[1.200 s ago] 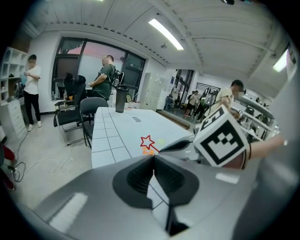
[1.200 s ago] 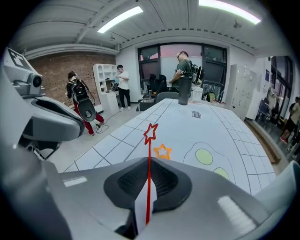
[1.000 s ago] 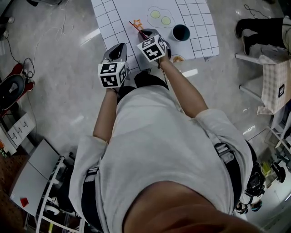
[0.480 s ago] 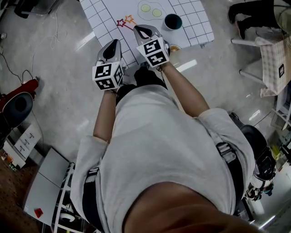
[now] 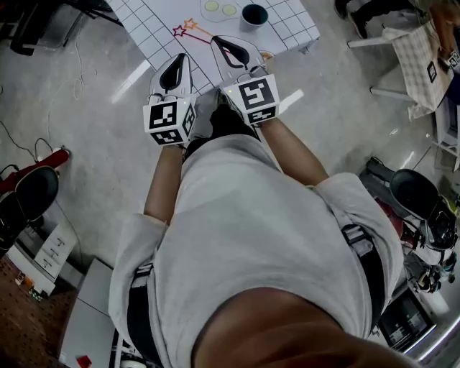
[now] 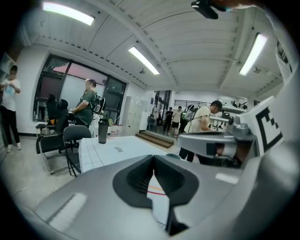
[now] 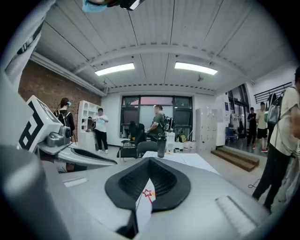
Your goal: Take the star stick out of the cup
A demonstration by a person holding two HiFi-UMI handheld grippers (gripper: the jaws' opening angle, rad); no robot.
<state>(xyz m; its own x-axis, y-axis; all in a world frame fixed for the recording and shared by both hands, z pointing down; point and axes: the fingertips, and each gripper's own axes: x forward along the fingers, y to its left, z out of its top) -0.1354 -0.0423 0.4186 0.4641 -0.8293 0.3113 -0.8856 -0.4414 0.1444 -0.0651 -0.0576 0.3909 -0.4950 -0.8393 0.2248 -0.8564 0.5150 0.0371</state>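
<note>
On my left, the left gripper (image 5: 175, 59) is clenched on nothing, its tips pressed together above the near part of the white gridded table (image 5: 140, 20). Just right of it is the star stick (image 5: 188, 27). Its red and orange stars hang out over the table, and the thin shaft runs back to the right gripper (image 5: 215, 40), which is clamped on it. Through that gripper's own camera, I see the stars in the slit under its tips. Further right, a dark cup (image 5: 254, 13) stands well apart from the stick.

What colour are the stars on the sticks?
Star sticks: one dark red outline, one orange outline; head view is clearest.
</note>
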